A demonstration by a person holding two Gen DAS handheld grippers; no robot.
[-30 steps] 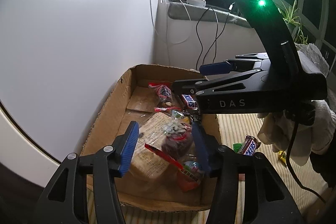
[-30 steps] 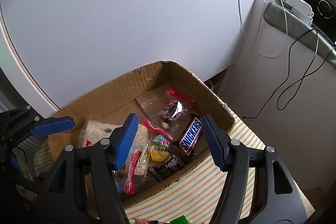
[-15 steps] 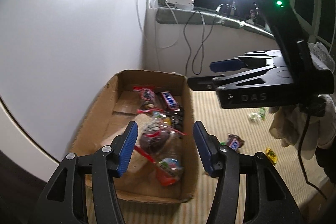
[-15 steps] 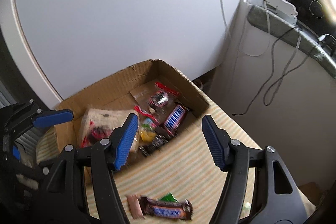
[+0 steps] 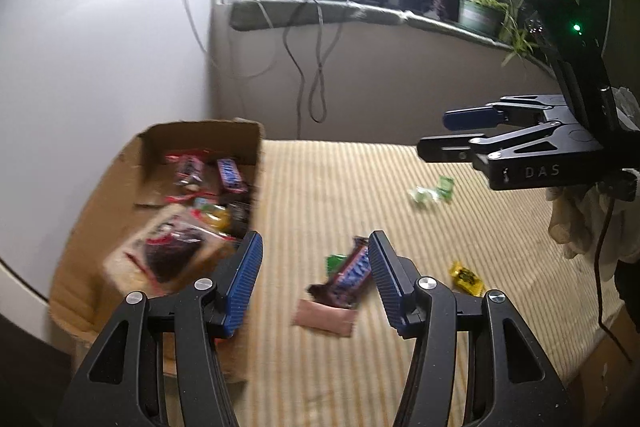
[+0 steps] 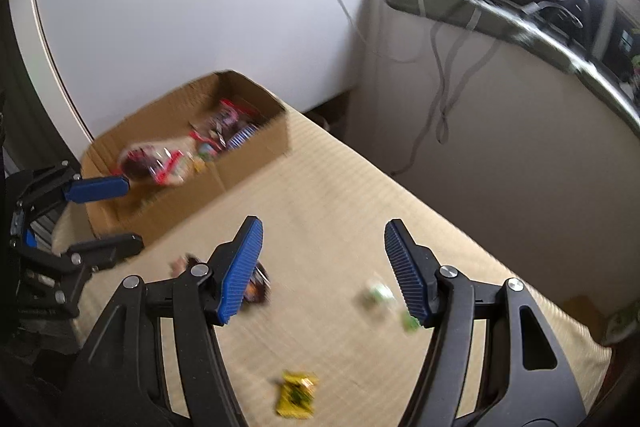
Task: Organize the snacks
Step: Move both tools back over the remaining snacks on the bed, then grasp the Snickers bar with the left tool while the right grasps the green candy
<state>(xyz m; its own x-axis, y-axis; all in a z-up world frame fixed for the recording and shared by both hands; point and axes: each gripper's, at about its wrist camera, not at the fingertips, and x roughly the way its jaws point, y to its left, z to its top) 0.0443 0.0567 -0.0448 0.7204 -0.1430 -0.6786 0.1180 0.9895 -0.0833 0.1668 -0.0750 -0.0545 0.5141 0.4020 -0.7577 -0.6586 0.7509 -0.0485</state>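
A cardboard box (image 5: 200, 129) at the left holds several snacks, among them a Snickers bar and a large clear bag. Loose on the striped mat (image 5: 320, 187) lie another Snickers bar (image 5: 348, 275), a pink packet (image 5: 324, 319), a yellow packet (image 5: 466, 277) and green packets (image 5: 432, 191). My left gripper (image 5: 314, 279) hangs open above the loose Snickers bar, touching nothing. My right gripper (image 6: 324, 267) is open over the mat, with the yellow packet (image 6: 296, 393) below it and a green packet (image 6: 376, 293) by its right finger. The box (image 6: 256, 155) lies far left.
A white wall panel (image 5: 100, 47) stands behind the box. Cables hang from a window ledge (image 5: 320, 13) that bears a power strip, a ring light and plants. A gloved hand (image 5: 580, 219) holds the right gripper (image 5: 448, 135). The left gripper (image 6: 116, 215) shows at the left edge.
Both grippers have swung to the right, away from over the box and out above the mat with the loose snacks. Their jaws keep the same width.
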